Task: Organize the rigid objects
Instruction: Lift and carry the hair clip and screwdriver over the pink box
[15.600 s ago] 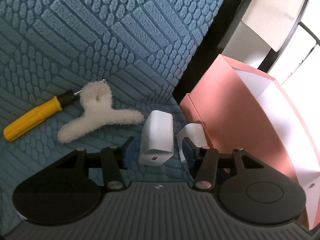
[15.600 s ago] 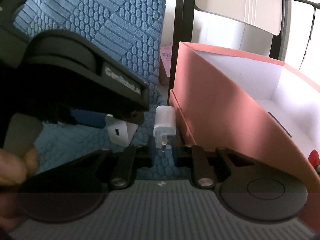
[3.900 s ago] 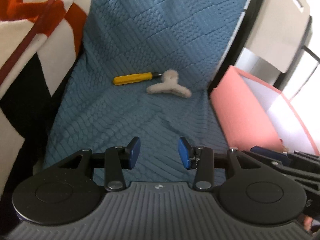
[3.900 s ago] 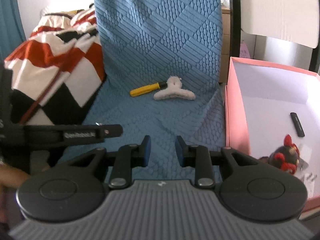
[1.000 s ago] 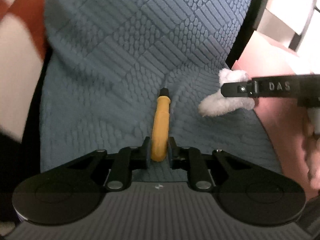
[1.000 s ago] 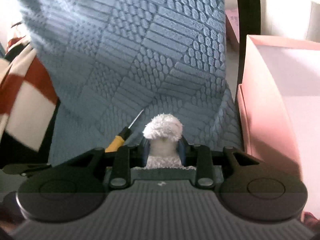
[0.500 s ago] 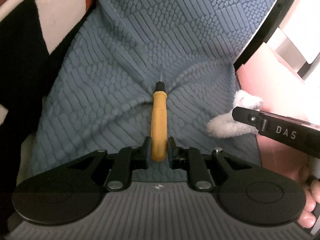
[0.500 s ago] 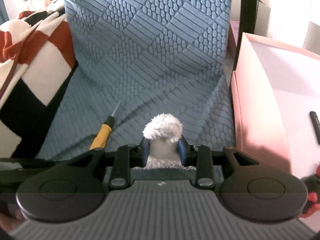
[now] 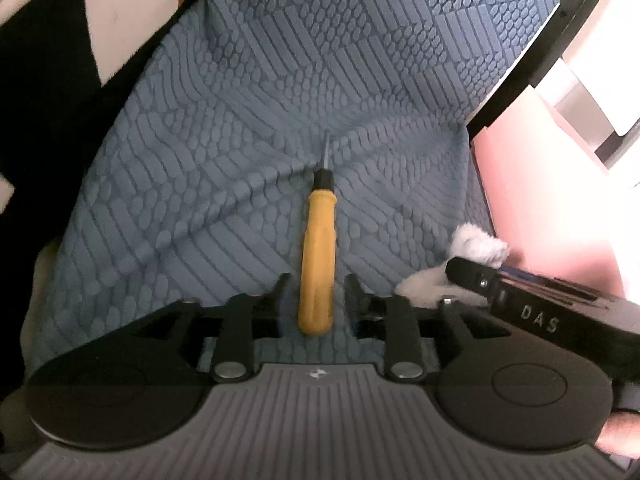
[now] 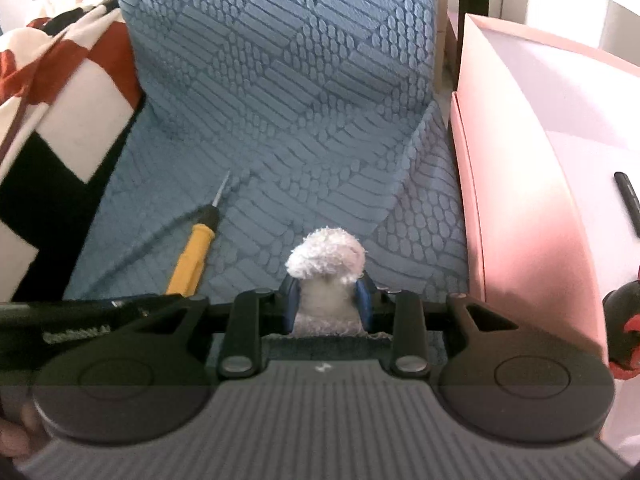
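A yellow-handled screwdriver (image 9: 318, 256) lies on the blue textured cushion (image 9: 240, 140), tip pointing away. My left gripper (image 9: 317, 294) is open, its jaws standing apart on either side of the handle's near end without touching it. The screwdriver also shows in the right wrist view (image 10: 194, 250). My right gripper (image 10: 326, 300) is shut on a white fluffy hair claw (image 10: 326, 266), held above the cushion; the claw also shows in the left wrist view (image 9: 476, 246). The pink box (image 10: 520, 184) stands just to the right.
Inside the pink box lie a black stick-like item (image 10: 628, 200) and a black-and-red toy (image 10: 624, 332). A red, white and black blanket (image 10: 48, 92) lies to the left of the cushion. A black frame bar (image 9: 532, 60) runs behind the cushion.
My left gripper's jaws have opened off the screwdriver handle, which now lies on the cushion. My right gripper still holds the hair claw and has drifted back toward the pink box.
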Demonstrator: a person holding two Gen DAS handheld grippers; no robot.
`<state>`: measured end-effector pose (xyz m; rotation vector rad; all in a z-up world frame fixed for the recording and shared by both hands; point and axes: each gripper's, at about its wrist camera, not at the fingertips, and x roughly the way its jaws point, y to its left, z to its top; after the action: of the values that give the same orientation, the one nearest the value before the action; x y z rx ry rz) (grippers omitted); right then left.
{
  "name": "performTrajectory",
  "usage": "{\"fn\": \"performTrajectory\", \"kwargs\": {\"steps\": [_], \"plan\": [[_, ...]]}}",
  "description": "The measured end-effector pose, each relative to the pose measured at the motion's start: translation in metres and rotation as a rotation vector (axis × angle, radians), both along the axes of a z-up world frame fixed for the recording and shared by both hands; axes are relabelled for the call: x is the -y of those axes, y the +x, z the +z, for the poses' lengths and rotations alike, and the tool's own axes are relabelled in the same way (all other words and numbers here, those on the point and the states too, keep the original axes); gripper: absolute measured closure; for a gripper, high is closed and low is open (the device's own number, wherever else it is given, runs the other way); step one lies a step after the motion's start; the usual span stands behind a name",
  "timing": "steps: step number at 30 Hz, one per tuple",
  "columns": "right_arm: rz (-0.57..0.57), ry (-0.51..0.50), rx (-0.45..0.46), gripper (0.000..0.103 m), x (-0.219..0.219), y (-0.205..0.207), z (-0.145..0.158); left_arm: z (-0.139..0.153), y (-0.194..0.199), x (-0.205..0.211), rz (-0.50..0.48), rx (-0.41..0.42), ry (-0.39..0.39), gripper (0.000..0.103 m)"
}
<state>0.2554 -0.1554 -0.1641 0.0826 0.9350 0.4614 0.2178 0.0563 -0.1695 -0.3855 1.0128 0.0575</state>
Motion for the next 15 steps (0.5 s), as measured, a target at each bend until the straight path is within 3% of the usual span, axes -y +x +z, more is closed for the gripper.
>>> {"fn": "performTrajectory", "kwargs": {"steps": [2, 15], "plan": [[0.001, 0.000, 0.000, 0.070, -0.002, 0.001, -0.001, 0.000, 0.005, -0.001, 0.010, 0.004, 0.006, 0.049], [-0.020, 0.013, 0.002, 0.070, -0.006, 0.014, -0.002, -0.001, 0.022, 0.007, -0.030, 0.026, 0.010, 0.050]]}}
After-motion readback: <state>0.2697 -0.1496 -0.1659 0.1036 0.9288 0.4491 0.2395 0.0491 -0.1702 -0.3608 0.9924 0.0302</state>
